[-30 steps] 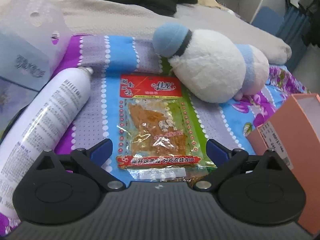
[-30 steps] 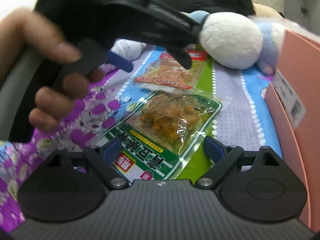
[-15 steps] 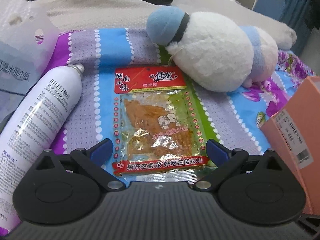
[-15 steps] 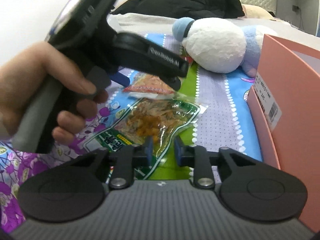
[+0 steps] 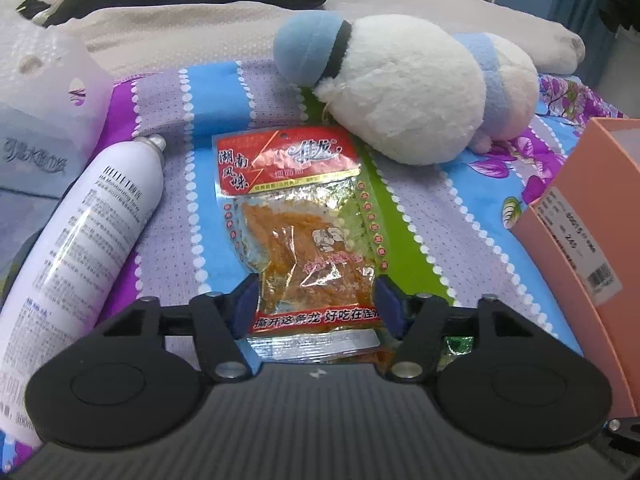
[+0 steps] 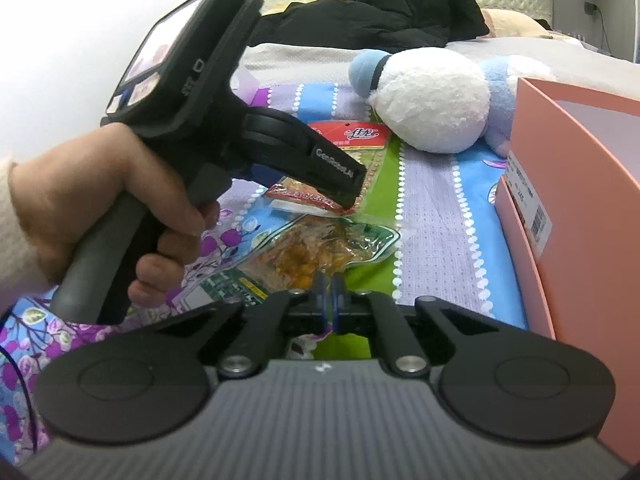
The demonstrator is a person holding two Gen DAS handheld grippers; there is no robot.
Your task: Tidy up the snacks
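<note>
A red snack pack (image 5: 296, 208) lies flat on the striped bedspread (image 5: 472, 216). My left gripper (image 5: 316, 304) is closing around its near end, and both blue pads press its side edges so the foil buckles. In the right wrist view a hand (image 6: 100, 200) holds that left gripper (image 6: 348, 196), tip down on the red snack pack (image 6: 352, 136). A green snack pack (image 6: 320, 256) with orange filling lies nearer. My right gripper (image 6: 328, 300) is shut on its near edge, crumpling it. A corner of the green snack pack (image 5: 456, 344) peeks out by the left gripper's right finger.
An open pink box (image 5: 592, 216) stands at the right, the same pink box (image 6: 580, 168) close beside my right gripper. A white and blue plush toy (image 5: 400, 88) lies behind the packs. A white spray can (image 5: 92, 236) and a translucent package (image 5: 36, 120) lie left. Black clothing (image 6: 380, 12) sits behind.
The left jaws went from wide apart to closed against the red pack's sides. The right jaws closed fully on the green pack's edge and lifted it slightly.
</note>
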